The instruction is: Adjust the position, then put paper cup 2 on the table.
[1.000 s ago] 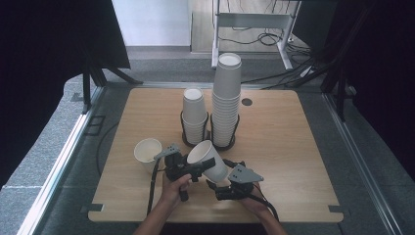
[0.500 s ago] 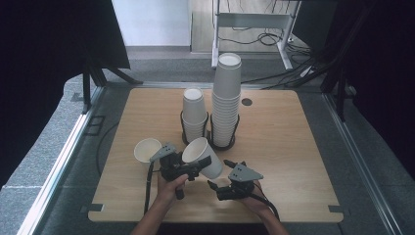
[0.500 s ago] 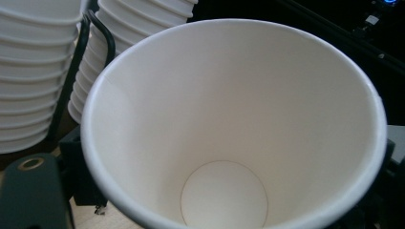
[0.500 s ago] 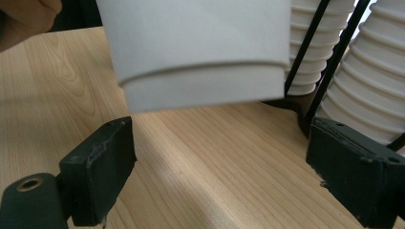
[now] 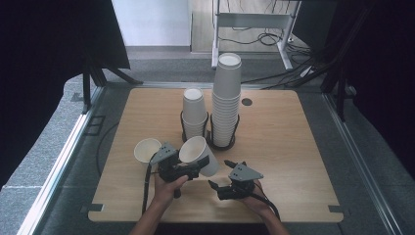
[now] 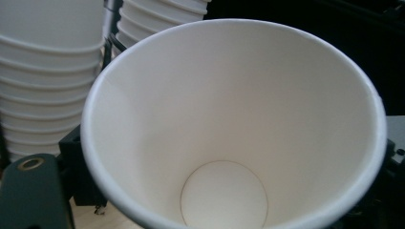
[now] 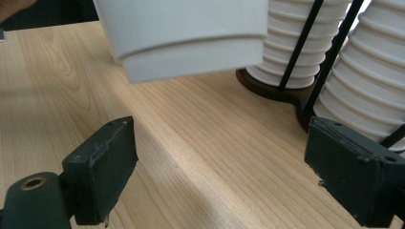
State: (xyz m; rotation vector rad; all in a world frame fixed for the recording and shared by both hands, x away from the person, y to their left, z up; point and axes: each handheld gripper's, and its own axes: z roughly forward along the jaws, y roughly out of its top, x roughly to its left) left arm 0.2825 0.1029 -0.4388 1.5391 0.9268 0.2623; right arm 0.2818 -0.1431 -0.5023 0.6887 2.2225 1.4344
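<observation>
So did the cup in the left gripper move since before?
Yes, a little. The held cup has slid left, away from the tall stack of cups and toward the loose cup on the table. The stacks stayed put.

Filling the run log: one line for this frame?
left gripper: shut on paper cup, tilted off table | right gripper: open, empty | loose cup: on table | two stacks in holders

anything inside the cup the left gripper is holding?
Nothing visible: the held cup shows a bare white wall and a clean round bottom in the left gripper view. The part of the inner wall nearest the camera, below the near rim, is hidden.
</observation>
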